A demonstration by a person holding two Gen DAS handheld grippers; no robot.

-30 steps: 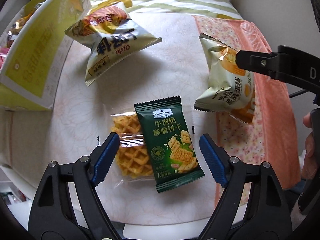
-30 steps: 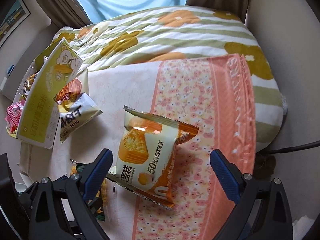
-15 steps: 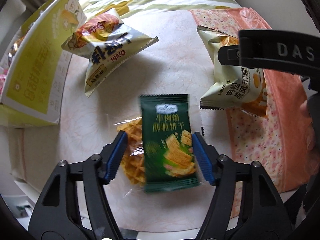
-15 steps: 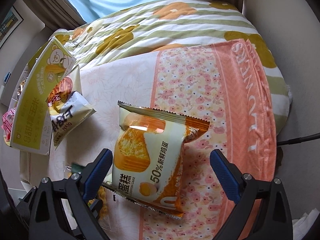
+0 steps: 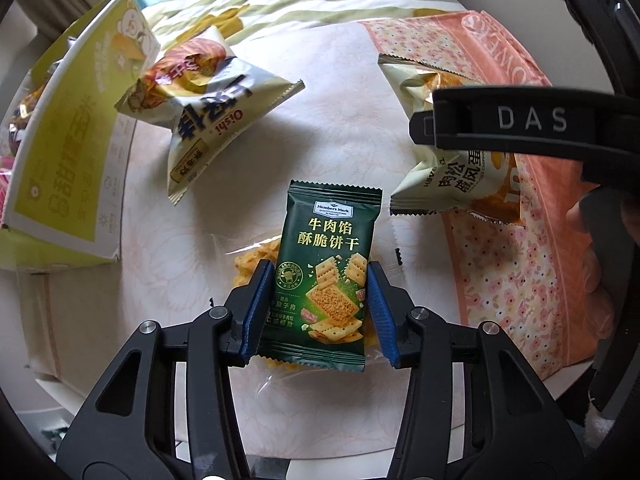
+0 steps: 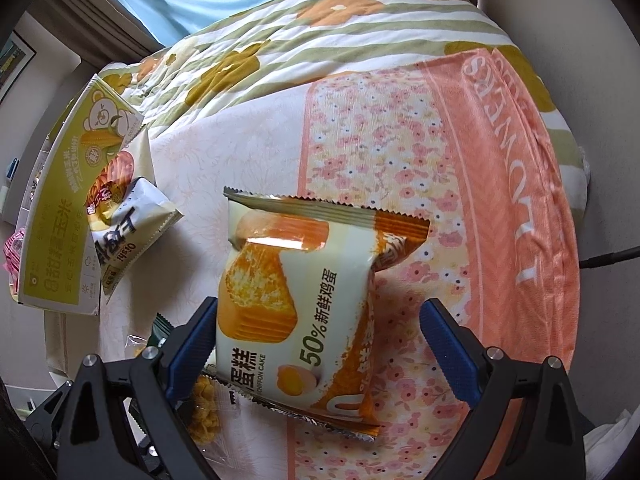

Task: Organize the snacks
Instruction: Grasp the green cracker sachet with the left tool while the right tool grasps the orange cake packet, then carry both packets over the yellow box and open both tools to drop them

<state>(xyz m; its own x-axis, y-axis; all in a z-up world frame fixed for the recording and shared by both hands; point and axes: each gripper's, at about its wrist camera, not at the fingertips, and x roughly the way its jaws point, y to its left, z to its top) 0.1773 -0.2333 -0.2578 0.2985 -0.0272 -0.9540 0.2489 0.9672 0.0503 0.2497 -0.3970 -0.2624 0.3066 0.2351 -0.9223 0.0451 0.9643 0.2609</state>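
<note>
Jaws of the left gripper have just closed onto the green cracker packet at lower centre, above a clear waffle packet (partly hidden). Right gripper jaws stand open around the chiffon cake packet, lying at mid-frame on the bed.

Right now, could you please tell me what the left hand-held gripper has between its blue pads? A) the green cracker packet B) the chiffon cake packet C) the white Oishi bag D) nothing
A: the left hand-held gripper has just closed, and its blue pads press both sides of the green cracker packet, which lies over the waffle packet.
</note>
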